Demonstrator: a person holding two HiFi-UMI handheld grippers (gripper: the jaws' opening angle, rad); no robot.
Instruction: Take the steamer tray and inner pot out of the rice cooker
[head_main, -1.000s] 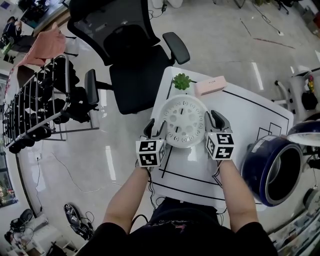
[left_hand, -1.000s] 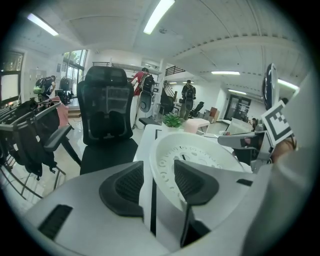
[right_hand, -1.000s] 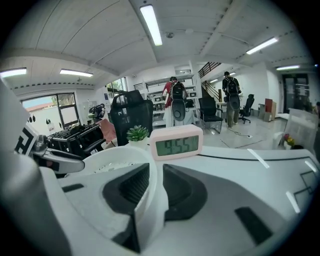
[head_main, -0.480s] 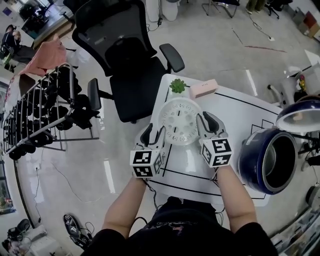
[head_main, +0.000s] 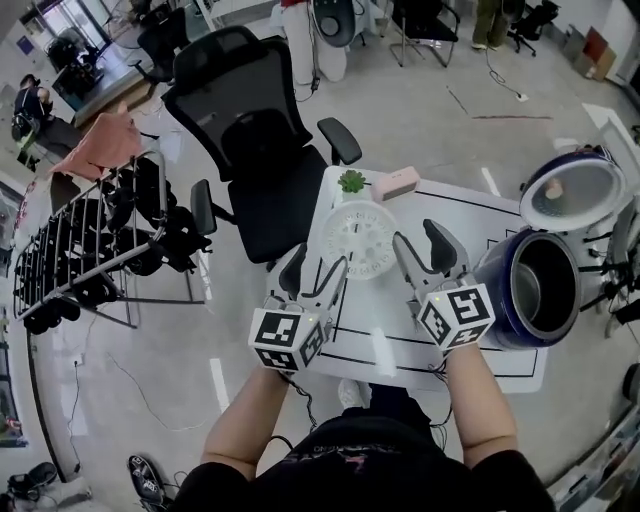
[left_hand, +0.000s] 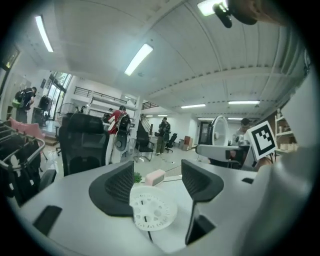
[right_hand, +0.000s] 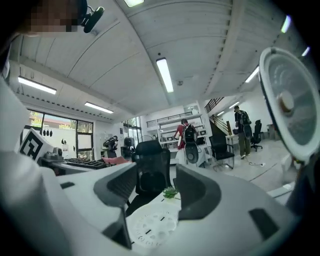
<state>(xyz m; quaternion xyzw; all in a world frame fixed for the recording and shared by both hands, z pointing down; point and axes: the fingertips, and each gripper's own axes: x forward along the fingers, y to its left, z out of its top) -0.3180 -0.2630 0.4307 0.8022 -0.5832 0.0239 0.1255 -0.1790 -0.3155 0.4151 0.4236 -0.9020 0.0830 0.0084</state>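
The white steamer tray lies flat on the white table, also low in the left gripper view and the right gripper view. My left gripper and right gripper hover above and nearer me than the tray, one at each side. Both have just been opening, and nothing sits between the jaws of either. To the right stands the blue rice cooker with its lid raised and the metal inner pot inside.
A small green plant and a pink box sit at the table's far edge. A black office chair stands beyond the table. A black rack is on the floor at the left. People stand far off in the room.
Both grippers held the tray's rim from either side; they have let go, opened wide, and lifted up and back toward me. The tray stays on the table.
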